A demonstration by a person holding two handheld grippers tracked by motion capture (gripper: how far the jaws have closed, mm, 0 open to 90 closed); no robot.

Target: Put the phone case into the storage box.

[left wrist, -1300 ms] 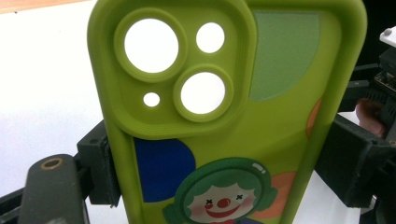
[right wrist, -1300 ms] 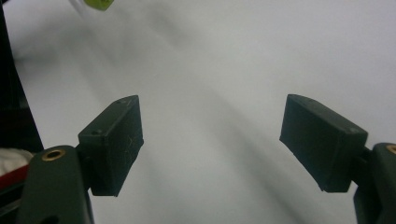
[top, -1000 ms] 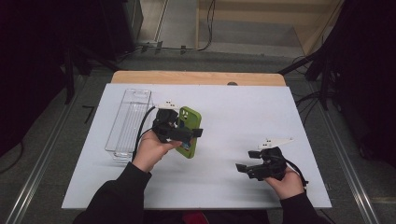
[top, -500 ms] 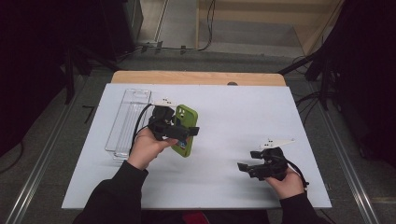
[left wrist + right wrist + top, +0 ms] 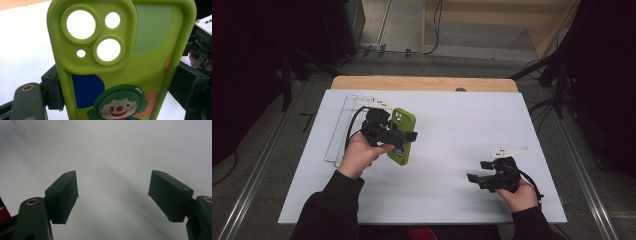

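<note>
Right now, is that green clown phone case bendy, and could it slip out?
The green phone case is probably soft and bendy: the table shows through its camera holes, so it looks empty and light. It likely won't slip, since the left gripper clamps both long edges and its matte skin looks grippy.

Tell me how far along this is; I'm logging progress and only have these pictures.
Done: the green phone case is off the white table, clamped across its width by the left gripper; its camera holes are empty, so no phone is in it. In hand: it is held above the table beside the clear case, which lies flat. The right gripper waits open near the table. Left: probably handing over or setting down the green case.
</note>
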